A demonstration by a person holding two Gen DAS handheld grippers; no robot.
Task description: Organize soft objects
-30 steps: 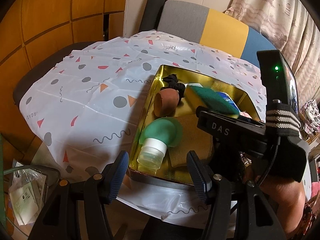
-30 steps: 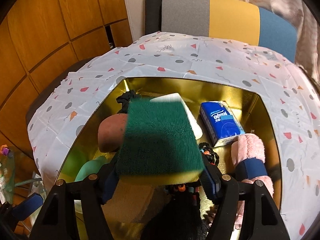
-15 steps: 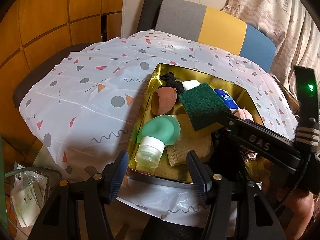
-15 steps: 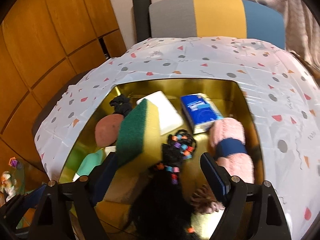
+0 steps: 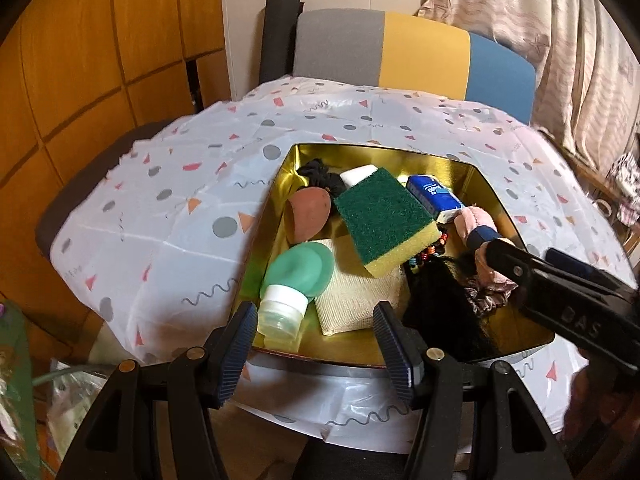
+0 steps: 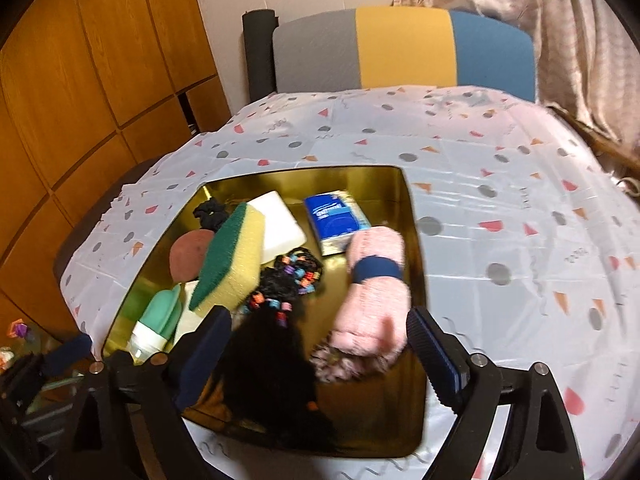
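My right gripper (image 6: pixel 318 356) has its fingers spread wide with nothing between the pads; it hangs just above the near end of the gold tray (image 6: pixel 412 240), and the rolled pink towel (image 6: pixel 376 288) with its dark blue band lies straight ahead between the fingers, nearer the right one, its long axis running away from me toward the far wall of the tray. Beside it, toward my left finger, sits the black hair piece with coloured beads (image 6: pixel 280 292), and further left the green-and-yellow sponge (image 6: pixel 232 256) rests tilted, propped on the things under it, with the white block (image 6: pixel 280 228) and the blue tissue pack (image 6: pixel 336 216) beyond. My left gripper (image 5: pixel 318 344) is also open wide and holds nothing; it hovers at the near left corner of the tray, with the green squeeze bottle (image 5: pixel 296 284) and the beige cloth (image 5: pixel 356 296) just ahead of its fingers, the bottle's white cap pointing back at me. I judge the right hand better placed for the towel, since a straight push forward would bracket it across its short width. The tray sits on the patterned cover (image 5: pixel 160 208) over the bench.
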